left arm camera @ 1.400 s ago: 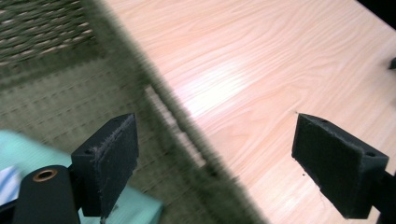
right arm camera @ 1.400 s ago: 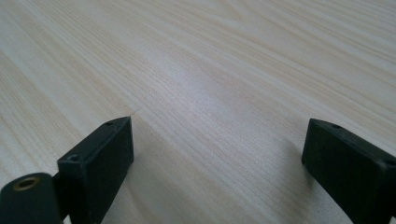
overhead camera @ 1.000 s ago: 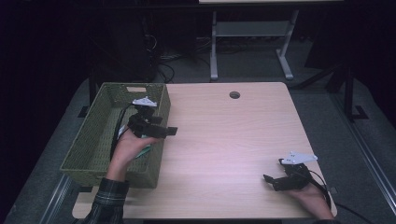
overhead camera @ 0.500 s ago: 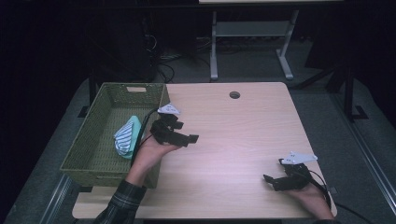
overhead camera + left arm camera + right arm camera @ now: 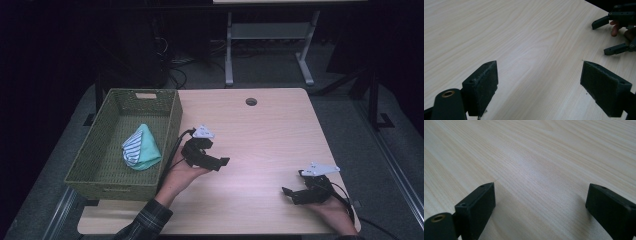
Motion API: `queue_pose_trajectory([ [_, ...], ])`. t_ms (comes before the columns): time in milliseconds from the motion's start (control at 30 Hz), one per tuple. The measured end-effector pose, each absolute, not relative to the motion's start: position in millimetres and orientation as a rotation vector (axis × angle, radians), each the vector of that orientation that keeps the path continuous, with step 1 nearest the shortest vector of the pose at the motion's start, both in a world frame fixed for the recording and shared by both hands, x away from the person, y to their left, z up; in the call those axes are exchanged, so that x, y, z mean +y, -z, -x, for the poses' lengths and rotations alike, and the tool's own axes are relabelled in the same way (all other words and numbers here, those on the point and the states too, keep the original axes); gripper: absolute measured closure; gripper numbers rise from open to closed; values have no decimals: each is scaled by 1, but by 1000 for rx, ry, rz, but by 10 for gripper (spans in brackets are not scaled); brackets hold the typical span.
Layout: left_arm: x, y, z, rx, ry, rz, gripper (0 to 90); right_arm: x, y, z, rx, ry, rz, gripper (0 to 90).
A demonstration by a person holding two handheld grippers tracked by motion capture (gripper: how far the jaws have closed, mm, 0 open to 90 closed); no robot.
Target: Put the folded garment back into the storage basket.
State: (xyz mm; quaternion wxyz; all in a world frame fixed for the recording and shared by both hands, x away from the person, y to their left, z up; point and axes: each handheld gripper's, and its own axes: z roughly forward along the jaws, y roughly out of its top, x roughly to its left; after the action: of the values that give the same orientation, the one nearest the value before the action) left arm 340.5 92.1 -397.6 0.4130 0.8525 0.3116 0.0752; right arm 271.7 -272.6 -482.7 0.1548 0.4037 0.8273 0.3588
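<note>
Cloth (image 5: pixel 141 148), teal with a striped white part, lies bunched in the green woven basket (image 5: pixel 172 120) at the table's left edge, touched by neither tool. Nearest the person, the right gripper (image 5: pixel 295 194) rests low on the pale wooden table (image 5: pixel 260 135) near its front right corner, jaws spread wide with bare wood between them in the right gripper view (image 5: pixel 539 205). Further in, the left gripper (image 5: pixel 220 162) hovers over the table just right of the basket, apart from the cloth, pointing right; its jaws are spread and hold nothing in the left gripper view (image 5: pixel 539 85). Beyond the table, a dark floor with a metal stand (image 5: pixel 267 30)
</note>
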Motion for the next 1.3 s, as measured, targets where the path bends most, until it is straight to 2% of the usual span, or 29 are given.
queue_pose_trajectory([
  [800, 84, 471, -317, 827, -213, -2237, 137, -272, 483, -272, 2370, -1029, -1160, 86],
  [1000, 86, 479, -314, 779, -333, -2231, 133, -273, 483, -272, 2371, -1027, -1157, 86],
  [1300, 87, 478, -313, 777, -333, -2235, 127, -273, 483, -272, 2370, -1027, -1158, 86],
])
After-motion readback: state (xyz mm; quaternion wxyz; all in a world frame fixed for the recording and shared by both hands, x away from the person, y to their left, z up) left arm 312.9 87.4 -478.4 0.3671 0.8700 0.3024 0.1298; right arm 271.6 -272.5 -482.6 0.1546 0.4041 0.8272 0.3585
